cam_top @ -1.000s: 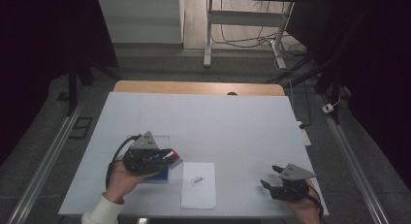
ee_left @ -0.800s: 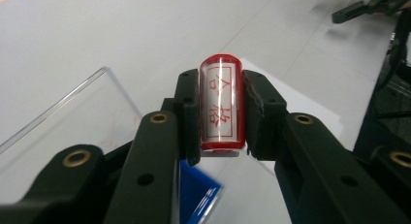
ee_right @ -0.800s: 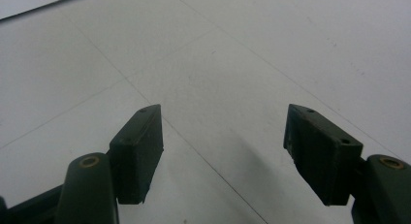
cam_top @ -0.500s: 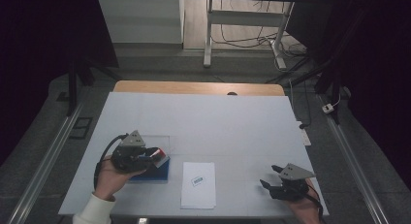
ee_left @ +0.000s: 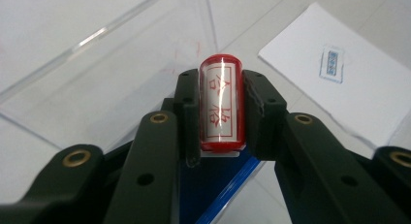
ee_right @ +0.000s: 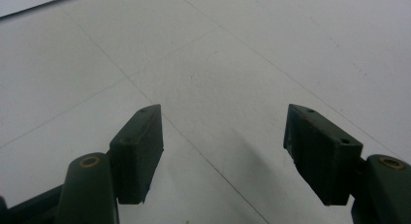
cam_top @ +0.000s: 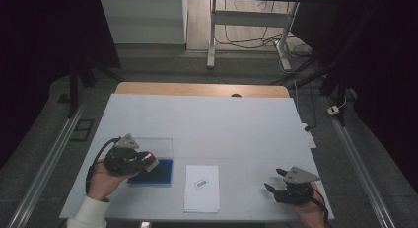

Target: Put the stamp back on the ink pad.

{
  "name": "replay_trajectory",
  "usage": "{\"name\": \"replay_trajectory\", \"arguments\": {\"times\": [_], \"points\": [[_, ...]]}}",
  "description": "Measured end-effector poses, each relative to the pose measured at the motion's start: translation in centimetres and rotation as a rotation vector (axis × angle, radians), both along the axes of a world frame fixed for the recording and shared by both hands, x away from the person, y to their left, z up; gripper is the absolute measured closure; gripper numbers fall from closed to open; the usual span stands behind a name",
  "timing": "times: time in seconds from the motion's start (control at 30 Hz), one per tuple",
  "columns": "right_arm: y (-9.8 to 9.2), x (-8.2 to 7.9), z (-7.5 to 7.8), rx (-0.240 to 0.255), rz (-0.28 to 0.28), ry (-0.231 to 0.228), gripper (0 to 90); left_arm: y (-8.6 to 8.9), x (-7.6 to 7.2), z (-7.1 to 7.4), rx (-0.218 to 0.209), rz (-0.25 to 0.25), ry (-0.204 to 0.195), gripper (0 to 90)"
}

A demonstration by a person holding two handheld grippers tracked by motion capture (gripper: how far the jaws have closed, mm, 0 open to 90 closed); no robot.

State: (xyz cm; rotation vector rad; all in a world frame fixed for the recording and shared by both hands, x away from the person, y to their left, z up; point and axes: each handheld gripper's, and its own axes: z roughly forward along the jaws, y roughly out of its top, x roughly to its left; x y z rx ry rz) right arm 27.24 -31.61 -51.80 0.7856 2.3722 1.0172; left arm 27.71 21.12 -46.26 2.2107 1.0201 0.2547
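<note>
My left gripper (cam_top: 148, 161) (ee_left: 220, 117) is shut on a red stamp (ee_left: 220, 107) (cam_top: 152, 162) with a white face bearing red characters. It hovers over a blue ink pad (cam_top: 160, 174) (ee_left: 218, 190) whose clear lid (cam_top: 157, 146) (ee_left: 121, 78) lies open behind it. A white sheet of paper (cam_top: 202, 188) (ee_left: 349, 93) with a small blue printed mark (cam_top: 200, 184) (ee_left: 332, 64) lies to the right of the pad. My right gripper (cam_top: 273, 181) (ee_right: 223, 156) rests open near the table's front right, nothing between its jaws.
The white table (cam_top: 222, 124) has a wooden strip (cam_top: 202, 90) along its far edge. Metal rails (cam_top: 44, 173) run beside it on the floor, and a desk frame (cam_top: 246, 25) with cables stands behind.
My left gripper has moved left and down with the stamp, from near the paper to over the blue ink pad. The right gripper has stayed still.
</note>
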Motion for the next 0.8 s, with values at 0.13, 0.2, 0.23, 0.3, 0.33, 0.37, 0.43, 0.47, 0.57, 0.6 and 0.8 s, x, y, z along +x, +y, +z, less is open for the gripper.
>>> {"name": "replay_trajectory", "arguments": {"times": [0.13, 0.2, 0.23, 0.3, 0.33, 0.37, 0.43, 0.47, 0.57, 0.6, 0.8], "points": [[0.0, 0.0, 0.0, -0.003, 0.0, 0.001, 30.0, 0.0, 0.1, -0.7, 0.018, 0.001, 0.024, 69.7], [0.0, 0.0, 0.0, -0.003, 0.002, 0.0, 30.1, -0.1, 0.2, -1.0, 0.034, -0.004, 0.036, 69.7], [0.0, 0.0, 0.0, -0.003, 0.002, 0.0, 30.1, -0.2, 0.2, -1.2, 0.041, -0.006, 0.041, 69.7], [-0.1, 0.0, 0.0, -0.003, 0.001, 0.002, 30.2, -0.2, 0.2, -1.3, 0.045, -0.008, 0.047, 69.6], [-0.1, 0.0, 0.0, 0.0, 0.001, 0.003, 30.2, -0.3, 0.3, -1.6, 0.053, -0.009, 0.055, 69.6], [-0.1, 0.0, 0.0, -0.003, 0.002, 0.003, 30.2, -0.4, 0.4, -1.7, 0.062, -0.011, 0.059, 69.6], [-0.1, 0.0, 0.0, -0.005, 0.004, 0.003, 30.2, -0.5, 0.5, -2.0, 0.072, -0.007, 0.064, 69.6], [0.0, 0.0, 0.0, -0.005, 0.001, 0.004, 30.2, -0.6, 0.5, -2.1, 0.078, -0.008, 0.068, 69.6], [-0.1, 0.0, 0.0, -0.002, 0.002, 0.003, 30.2, -0.8, 0.5, -2.4, 0.101, -0.006, 0.068, 69.6], [-0.1, 0.0, 0.0, -0.005, 0.001, 0.003, 30.2, -0.9, 0.5, -2.5, 0.102, -0.006, 0.065, 69.6], [0.0, 0.0, 0.0, -0.003, 0.001, 0.004, 30.2, -0.9, 0.5, -2.6, 0.098, -0.007, 0.061, 69.1]]}}
